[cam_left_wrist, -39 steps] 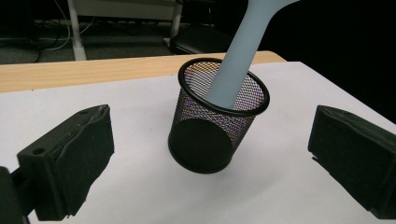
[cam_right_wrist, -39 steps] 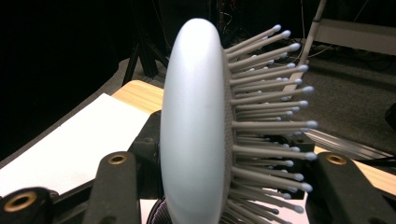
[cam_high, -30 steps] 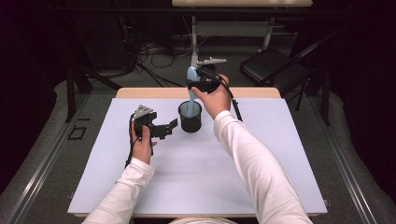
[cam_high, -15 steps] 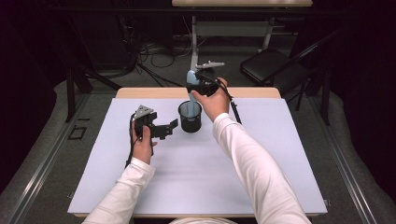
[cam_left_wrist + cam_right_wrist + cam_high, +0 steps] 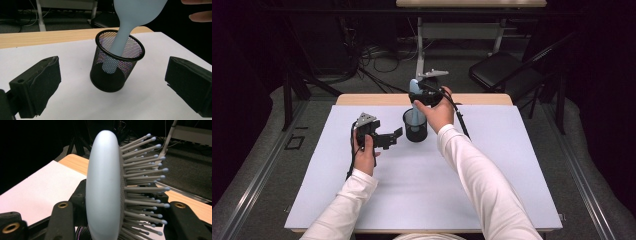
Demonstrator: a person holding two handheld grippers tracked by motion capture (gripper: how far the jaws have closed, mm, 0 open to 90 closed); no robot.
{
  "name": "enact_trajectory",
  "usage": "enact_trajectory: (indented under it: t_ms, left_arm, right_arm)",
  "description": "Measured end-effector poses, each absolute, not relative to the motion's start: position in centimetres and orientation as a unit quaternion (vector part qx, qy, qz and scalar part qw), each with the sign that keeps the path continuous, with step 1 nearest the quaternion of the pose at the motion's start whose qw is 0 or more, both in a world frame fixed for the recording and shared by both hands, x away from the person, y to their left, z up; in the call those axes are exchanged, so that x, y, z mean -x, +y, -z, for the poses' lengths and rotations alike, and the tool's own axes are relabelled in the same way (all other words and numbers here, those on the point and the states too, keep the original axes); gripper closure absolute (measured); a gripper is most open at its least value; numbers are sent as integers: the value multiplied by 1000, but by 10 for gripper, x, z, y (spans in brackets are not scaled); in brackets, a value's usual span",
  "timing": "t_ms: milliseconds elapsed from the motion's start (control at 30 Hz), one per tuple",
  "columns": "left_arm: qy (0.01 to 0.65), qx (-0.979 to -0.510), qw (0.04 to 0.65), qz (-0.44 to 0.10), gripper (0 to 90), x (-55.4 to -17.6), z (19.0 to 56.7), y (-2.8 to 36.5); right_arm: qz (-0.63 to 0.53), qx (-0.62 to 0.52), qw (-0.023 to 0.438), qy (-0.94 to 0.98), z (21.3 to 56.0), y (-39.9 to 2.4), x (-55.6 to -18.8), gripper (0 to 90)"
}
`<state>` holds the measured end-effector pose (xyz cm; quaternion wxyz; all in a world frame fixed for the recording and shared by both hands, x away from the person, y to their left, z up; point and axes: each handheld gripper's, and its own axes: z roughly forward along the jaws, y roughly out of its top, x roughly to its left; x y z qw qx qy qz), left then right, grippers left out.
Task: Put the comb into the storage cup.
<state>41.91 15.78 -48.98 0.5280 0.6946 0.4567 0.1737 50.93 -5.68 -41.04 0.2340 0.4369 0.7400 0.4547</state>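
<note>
Hairbrush (image 5: 103, 187), unlabelled, clamped by right hand-held gripper (image 5: 428, 96), handle in mesh cup (image 5: 117, 68).

Dark room; grey carpet floor (image 5: 302, 107) (cables (image 5: 377, 52) trailing across it); folding chair (image 5: 502, 67) beyond the white-topped table (image 5: 512, 165).

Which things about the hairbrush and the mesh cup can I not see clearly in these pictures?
- Left gripper view: the hairbrush head is cut off by the top edge.
- Left gripper view: the handle tip is blurred behind the mesh cup; whether it touches bottom is unclear.
- Right gripper view: the brush head hides the right gripper contact.
</note>
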Motion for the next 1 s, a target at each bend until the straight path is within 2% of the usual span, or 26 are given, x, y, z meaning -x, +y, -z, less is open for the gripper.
enact_trajectory:
  t_ms: [1000]
  left_arm:
    - [457, -698, 523, -173, 6, -419, 491, 157]
  right_arm:
    - [-439, -434, 245, 748, 428, -53, -512, 465]
